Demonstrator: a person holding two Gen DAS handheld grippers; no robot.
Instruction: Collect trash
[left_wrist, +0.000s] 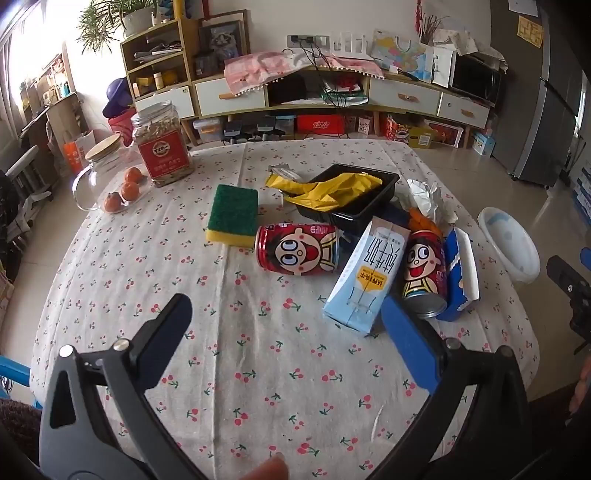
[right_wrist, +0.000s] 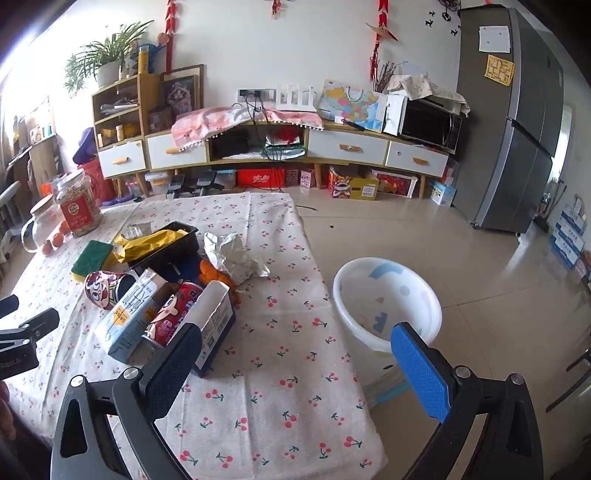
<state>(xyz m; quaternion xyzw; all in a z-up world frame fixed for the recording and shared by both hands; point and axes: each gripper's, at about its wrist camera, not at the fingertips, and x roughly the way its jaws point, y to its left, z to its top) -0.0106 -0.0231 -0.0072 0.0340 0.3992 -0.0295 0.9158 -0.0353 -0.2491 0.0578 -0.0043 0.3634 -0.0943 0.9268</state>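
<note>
Red cans, a pale blue carton and crumpled wrappers make up the trash heaped on the right half of the table (left_wrist: 258, 369), which wears a white cloth printed with cherries. One red can (left_wrist: 297, 248) lies on its side near the middle, just beside a green and yellow sponge (left_wrist: 232, 214). A second red can (left_wrist: 424, 275) lies wedged between the milk carton (left_wrist: 365, 277) and a torn blue box (left_wrist: 460, 273), touching both. Behind them sits a black tray (left_wrist: 373, 208) holding a yellow wrapper (left_wrist: 328, 192), and to its right a ball of crumpled foil (left_wrist: 430, 197) with orange peel (left_wrist: 419, 221) under it.

Over bare cloth, the left gripper (left_wrist: 286, 319) hangs with its jaws spread wide and nothing between them; its blue-padded finger overlaps the near corner of the carton and the second can's end in the left wrist view, though contact cannot be told. Wide apart and empty too is the right gripper (right_wrist: 295, 347), poised over the table's right edge, its dark finger in front of the torn blue box (right_wrist: 214, 317).

Beyond the table edge stands a white plastic basin (right_wrist: 388, 295), near the foil (right_wrist: 236, 258) but lower. At the far left corner stand a jar of nuts (left_wrist: 162, 144), a glass jug (left_wrist: 98, 170) and three small oranges (left_wrist: 127, 190).
</note>
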